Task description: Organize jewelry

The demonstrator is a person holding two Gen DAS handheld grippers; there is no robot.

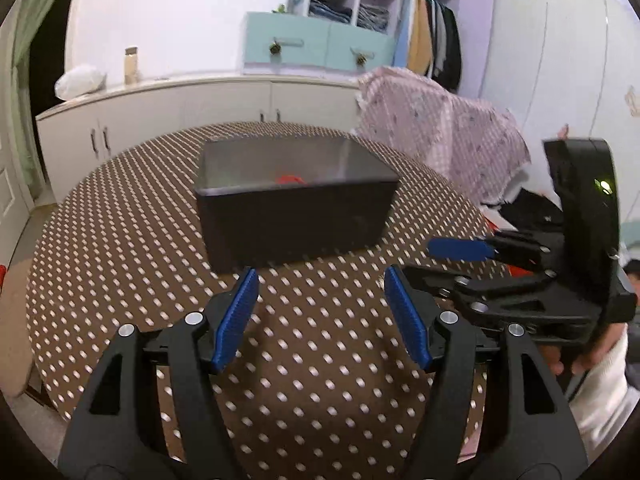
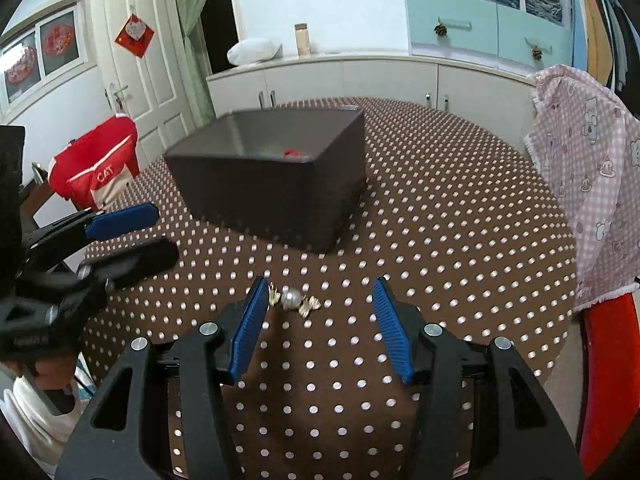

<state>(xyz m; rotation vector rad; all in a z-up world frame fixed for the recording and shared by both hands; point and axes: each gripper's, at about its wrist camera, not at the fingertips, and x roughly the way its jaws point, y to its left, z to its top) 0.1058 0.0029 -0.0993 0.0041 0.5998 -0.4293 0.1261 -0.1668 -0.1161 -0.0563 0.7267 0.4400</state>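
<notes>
The black box [image 2: 276, 176] sat open on the bench [image 2: 440, 240], which wore a brown cloth w/ white dots. Everything below is placed relative to that box.

A small red item [image 2: 292, 153] lay inside it, near the far wall; too small to tell what it was.

On the near side of the box, out on the cloth and apart from it, lay a brooch [image 2: 294, 300] (a pearl in the middle w/ gold wings either side). In the right wrist view it lay between the fingers of the right gripper [image 2: 320, 292], right up against the left blue pad [image 2: 250, 328], though whether it actually touched I couldn't tell. The other pad stood well clear of it. So the right gripper was released, jaws apart, nothing grasped.

The left gripper [image 1: 320, 284] hung over bare cloth just in front of the box's near wall [image 1: 294, 224]. Its jaws stood apart too, w/ only dotted cloth between the blue pads [image 1: 236, 320].

Each gripper showed in the other's view, side by side on the near side of the box: the right gripper [image 1: 460, 258] to the right in the left wrist view, and the left gripper [image 2: 128, 236] at the left edge in the right wrist view.

Behind the box, past the bench edge, ran a row of white cupboards [image 2: 360, 80]. Right of the box a pink checked cloth [image 2: 588, 184] hung over something.
</notes>
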